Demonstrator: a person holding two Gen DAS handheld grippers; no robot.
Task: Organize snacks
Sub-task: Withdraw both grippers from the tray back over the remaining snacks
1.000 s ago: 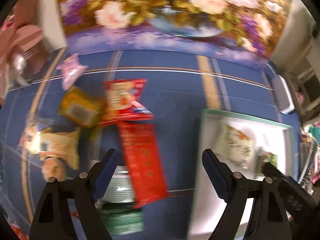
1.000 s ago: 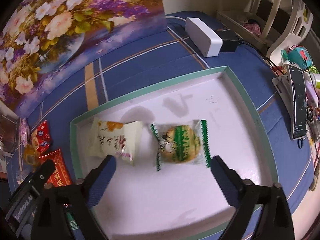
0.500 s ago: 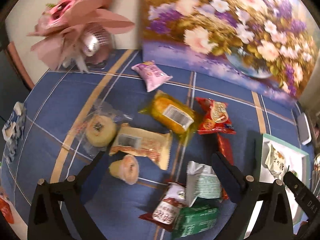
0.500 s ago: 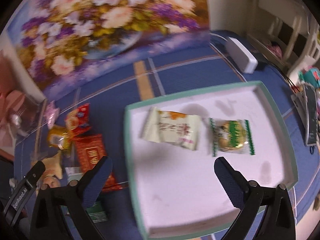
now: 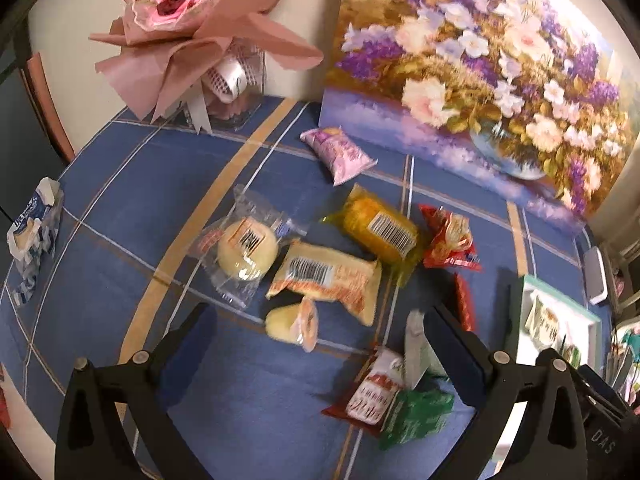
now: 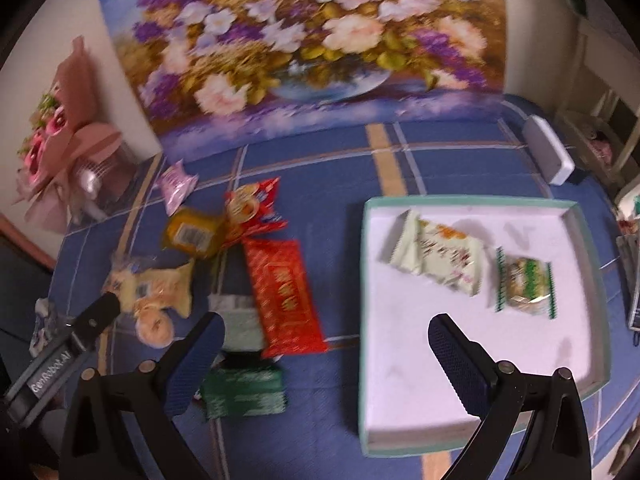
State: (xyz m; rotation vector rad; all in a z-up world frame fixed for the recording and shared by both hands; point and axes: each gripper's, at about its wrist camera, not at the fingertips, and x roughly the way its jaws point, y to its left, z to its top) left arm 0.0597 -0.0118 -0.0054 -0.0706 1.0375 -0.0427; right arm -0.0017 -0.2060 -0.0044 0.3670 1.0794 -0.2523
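Left wrist view, left gripper [image 5: 320, 332] fingers wide apart and empty over snacks, right gripper [image 6: 326, 338] likewise beside tray [image 6: 365, 280]

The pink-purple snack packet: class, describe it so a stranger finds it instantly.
Start at the flower painting leaning at the back of the blue table. Just before its lower left corner lies the pink-purple packet, apart from the snack pile, the only pastel wrapper among them.

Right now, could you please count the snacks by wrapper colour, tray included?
Red packets: 3
Dark green packet: 1
Purple packet: 1
Yellow packet: 1
Pale or clear wrappers: 6
Total: 12
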